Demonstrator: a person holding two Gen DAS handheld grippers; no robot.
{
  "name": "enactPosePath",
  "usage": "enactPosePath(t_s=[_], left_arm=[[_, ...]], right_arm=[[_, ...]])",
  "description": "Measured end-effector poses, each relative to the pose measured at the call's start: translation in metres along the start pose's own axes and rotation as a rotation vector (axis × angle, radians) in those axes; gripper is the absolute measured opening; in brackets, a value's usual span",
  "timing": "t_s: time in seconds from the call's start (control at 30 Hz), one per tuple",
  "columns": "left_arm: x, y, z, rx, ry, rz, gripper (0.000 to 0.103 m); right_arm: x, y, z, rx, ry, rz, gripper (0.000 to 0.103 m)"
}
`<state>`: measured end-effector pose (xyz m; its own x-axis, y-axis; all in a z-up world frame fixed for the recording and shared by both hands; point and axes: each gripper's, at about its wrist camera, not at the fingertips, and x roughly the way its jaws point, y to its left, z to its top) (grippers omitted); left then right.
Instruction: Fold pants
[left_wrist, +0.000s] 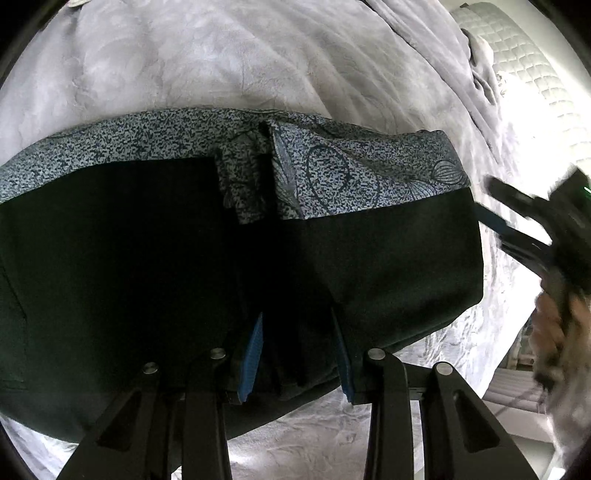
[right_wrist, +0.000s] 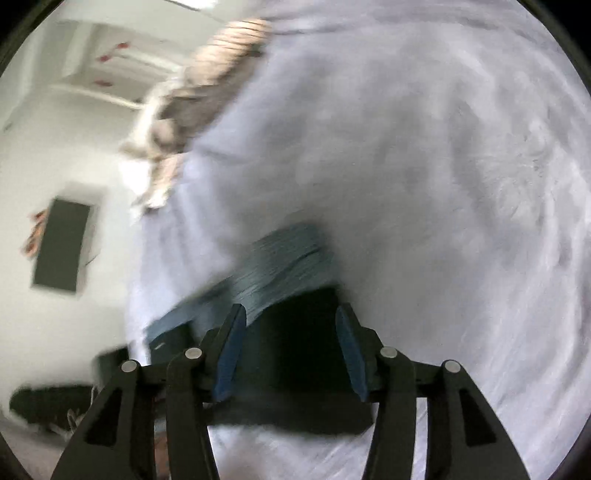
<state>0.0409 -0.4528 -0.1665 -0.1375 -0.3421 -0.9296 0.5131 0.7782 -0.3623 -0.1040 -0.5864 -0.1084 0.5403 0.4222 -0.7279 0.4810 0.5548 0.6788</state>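
Left wrist view.
- Left gripper (left_wrist: 300, 354): jaws apart, blue pads (left_wrist: 252, 360) on the inner faces. Dark cloth lies between and under the fingers; whether any of it is pinched cannot be told.
- Pants (left_wrist: 388, 266): dark fabric with a patterned blue-grey band (left_wrist: 343, 173) along the far edge, directly ahead of the gripper and reaching under its fingertips. Folded bundle, long axis running left to right across the gripper's line of sight; the patterned band faces away from the gripper. A turned-over patterned flap sits ahead and slightly right of centre.
- Blanket (left_wrist: 221, 59): pale grey, plush, under the pants and extending ahead and to both sides.
- Right gripper (left_wrist: 517, 225): far right of the left gripper, blurred, its blue-padded tip at the right end of the pants. Opening cannot be told here.
- White quilted mattress (left_wrist: 517, 59): ahead and far right.

Right wrist view (blurred).
- Right gripper (right_wrist: 293, 349): jaws spread wide, blue pads (right_wrist: 231, 354) showing, nothing visibly clamped.
- Pants (right_wrist: 291, 354): dark portion between and just ahead of the fingers; patterned band (right_wrist: 284, 266) ahead, long axis trailing away ahead-left.
- Blanket (right_wrist: 424, 166): ahead and right.
- Dark rectangular panel (right_wrist: 61, 247) on a white wall: far left.
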Motion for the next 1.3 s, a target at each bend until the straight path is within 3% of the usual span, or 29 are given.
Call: enactPosePath(t_s=[0.17, 0.3, 0.37, 0.4, 0.43, 0.47, 0.6, 0.73, 0.77, 0.83, 0.9, 0.93, 1.07, 1.13, 1.17, 1.2, 1.3], left_arm=[[-0.002, 0.004, -0.001, -0.019, 0.001, -0.004, 0.037], [-0.005, 0.002, -0.002, -0.001, 0.005, 0.009, 0.037], [-0.004, 0.001, -0.003, 0.013, 0.005, 0.007, 0.037], [-0.003, -0.001, -0.003, 0.016, 0.003, 0.004, 0.037], [-0.002, -0.002, -0.002, 0.019, 0.001, 0.004, 0.037], [-0.001, -0.003, -0.001, 0.021, 0.001, 0.016, 0.037], [-0.003, -0.005, 0.000, 0.015, -0.004, 0.031, 0.037], [-0.012, -0.002, -0.005, 0.015, -0.028, 0.034, 0.037], [-0.015, -0.002, -0.007, 0.021, -0.037, 0.039, 0.037], [-0.016, -0.003, -0.012, 0.019, -0.057, 0.052, 0.037], [-0.016, -0.003, -0.016, 0.001, -0.074, 0.054, 0.037], [-0.016, -0.003, -0.018, -0.011, -0.084, 0.054, 0.037], [-0.021, 0.003, -0.027, -0.053, -0.117, 0.041, 0.037], [-0.021, 0.006, -0.031, -0.065, -0.127, 0.039, 0.037], [-0.022, 0.008, -0.033, -0.070, -0.133, 0.038, 0.037], [-0.022, 0.009, -0.034, -0.076, -0.136, 0.037, 0.037], [-0.031, 0.019, -0.037, -0.092, -0.151, 0.027, 0.037]], right_arm=[[0.043, -0.038, 0.021, 0.196, 0.123, 0.210, 0.053], [0.042, -0.023, 0.016, 0.161, 0.159, 0.256, 0.039], [0.035, -0.010, 0.014, 0.064, 0.151, 0.135, 0.034], [0.039, -0.002, 0.016, 0.001, 0.144, 0.008, 0.032], [0.048, 0.008, 0.015, -0.102, 0.135, -0.191, 0.032], [0.059, 0.017, 0.016, -0.155, 0.131, -0.260, 0.032], [0.076, 0.048, 0.008, -0.256, 0.069, -0.432, 0.036], [0.046, 0.072, -0.005, -0.274, -0.008, -0.464, 0.036], [0.035, 0.082, -0.011, -0.282, -0.039, -0.452, 0.036], [0.031, 0.101, -0.016, -0.274, -0.042, -0.349, 0.042], [0.045, 0.123, -0.025, -0.280, 0.034, -0.219, 0.058], [0.057, 0.136, -0.030, -0.302, 0.070, -0.175, 0.058], [0.112, 0.177, -0.049, -0.442, 0.164, -0.193, 0.058], [0.133, 0.176, -0.058, -0.463, 0.202, -0.287, 0.050], [0.150, 0.177, -0.056, -0.475, 0.213, -0.363, 0.024], [0.157, 0.175, -0.055, -0.472, 0.220, -0.390, 0.010], [0.151, 0.169, -0.052, -0.393, 0.224, -0.299, 0.007]])
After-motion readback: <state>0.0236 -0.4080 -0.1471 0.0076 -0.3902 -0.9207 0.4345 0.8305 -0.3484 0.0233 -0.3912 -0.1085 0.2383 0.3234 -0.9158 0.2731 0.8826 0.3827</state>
